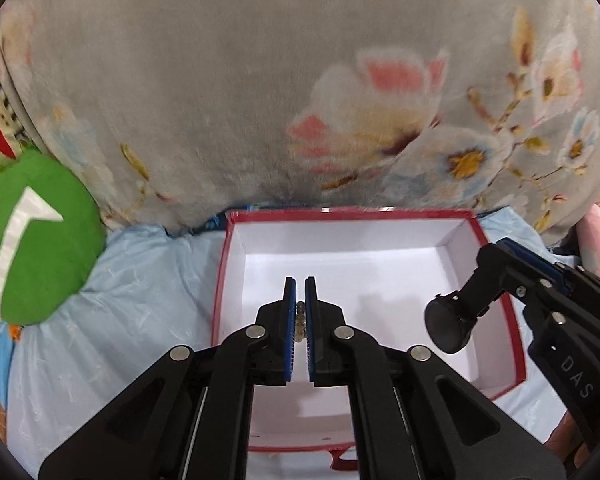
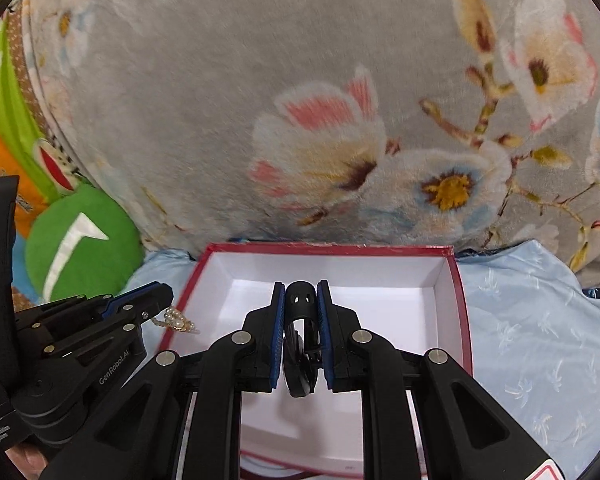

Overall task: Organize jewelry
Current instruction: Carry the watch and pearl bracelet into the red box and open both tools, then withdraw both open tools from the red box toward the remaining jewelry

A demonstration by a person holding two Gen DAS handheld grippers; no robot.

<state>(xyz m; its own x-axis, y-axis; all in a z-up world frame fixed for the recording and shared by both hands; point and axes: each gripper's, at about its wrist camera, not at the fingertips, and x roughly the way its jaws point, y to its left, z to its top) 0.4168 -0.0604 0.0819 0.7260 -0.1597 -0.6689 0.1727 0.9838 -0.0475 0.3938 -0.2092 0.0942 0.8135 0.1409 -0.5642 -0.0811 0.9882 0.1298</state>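
Note:
An open red box [image 1: 219, 280] with a white inside lies on light blue cloth. My left gripper [image 1: 300, 280] hangs over the box's left half, shut on a small pearl and gold jewelry piece [image 1: 300, 320] pinched between its blue pads. The right wrist view shows that same pearl piece [image 2: 176, 320] dangling from the left gripper [image 2: 162, 294] at the red box's [image 2: 462, 300] left rim. My right gripper [image 2: 301, 285] is shut on a black item [image 2: 300, 304] with a slotted barrel and a round disc end. In the left wrist view, the right gripper [image 1: 494, 250] and black item [image 1: 448, 328] hover over the box's right side.
A grey floral plush blanket [image 1: 260, 80] rises just behind the box. A green cushion [image 1: 36, 236] with a white mark sits at the left. Light blue satin cloth [image 2: 540, 340] spreads to both sides of the box. Something pink [image 1: 598, 236] shows at the far right.

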